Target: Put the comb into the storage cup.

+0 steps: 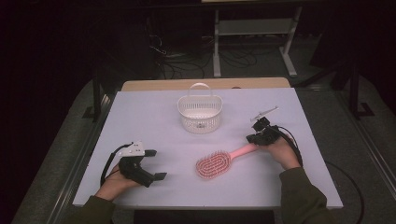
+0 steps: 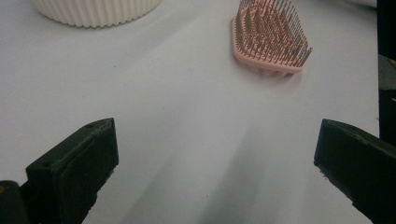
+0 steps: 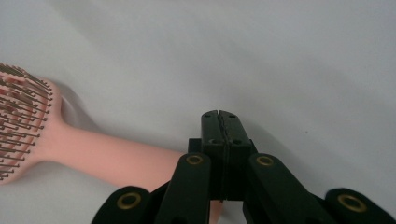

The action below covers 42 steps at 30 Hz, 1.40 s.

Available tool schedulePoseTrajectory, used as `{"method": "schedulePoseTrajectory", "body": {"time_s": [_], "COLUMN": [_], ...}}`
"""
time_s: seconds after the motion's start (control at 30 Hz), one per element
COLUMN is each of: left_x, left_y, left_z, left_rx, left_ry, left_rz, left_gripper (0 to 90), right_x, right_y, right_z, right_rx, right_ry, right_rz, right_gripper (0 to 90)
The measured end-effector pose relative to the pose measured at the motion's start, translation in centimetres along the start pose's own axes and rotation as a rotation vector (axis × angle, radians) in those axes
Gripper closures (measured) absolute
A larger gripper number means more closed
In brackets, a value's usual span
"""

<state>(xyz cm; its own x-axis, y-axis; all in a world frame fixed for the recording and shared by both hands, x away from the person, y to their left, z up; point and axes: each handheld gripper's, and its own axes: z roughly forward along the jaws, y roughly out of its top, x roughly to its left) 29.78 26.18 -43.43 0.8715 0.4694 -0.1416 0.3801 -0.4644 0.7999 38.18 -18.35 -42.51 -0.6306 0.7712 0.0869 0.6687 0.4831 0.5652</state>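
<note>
Here, pink hairbrush [image 1: 215, 164] lies low in middle of white table [image 1: 140, 116], bristles up, handle pointing up-right. Wide bare room left of it and along near edge. White basket [image 1: 200, 113] sits above, well apart. Left gripper [image 1: 156, 164] at lower left, jaws spread wide, nothing between. Right gripper [image 1: 252, 138] at right, jaws pressed together, touching handle tip; whether pinching it, cannot tell.

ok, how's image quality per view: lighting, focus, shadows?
High view: table bright, surroundings near black, all a bit soft. Left gripper view: brush fairly sharp, near jaws soft, faint shadows on the table. Right gripper view: brush handle and shut right gripper slightly blurred, even light.
</note>
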Motion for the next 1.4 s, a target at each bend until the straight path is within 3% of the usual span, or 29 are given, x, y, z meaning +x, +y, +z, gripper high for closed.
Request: {"method": "schedulePoseTrajectory", "body": {"time_s": [0.73,1.4], "left_x": [0.0,-0.1], "left_y": [-0.1,-0.1], "left_z": [-0.1,-0.1], "left_rx": [-0.004,-0.008], "left_ry": [0.003,0.006], "left_rz": [-0.005,-0.002], "left_gripper": [0.0,0.1], "right_x": [0.1,1.1], "right_y": [-1.0,-1.9], "right_z": [-0.5,-1.0], "right_rx": [0.028,0.055], "right_ry": [-0.003,-0.008], "right_rz": [-0.003,-0.048], "right_gripper": [89.0,89.1]}}
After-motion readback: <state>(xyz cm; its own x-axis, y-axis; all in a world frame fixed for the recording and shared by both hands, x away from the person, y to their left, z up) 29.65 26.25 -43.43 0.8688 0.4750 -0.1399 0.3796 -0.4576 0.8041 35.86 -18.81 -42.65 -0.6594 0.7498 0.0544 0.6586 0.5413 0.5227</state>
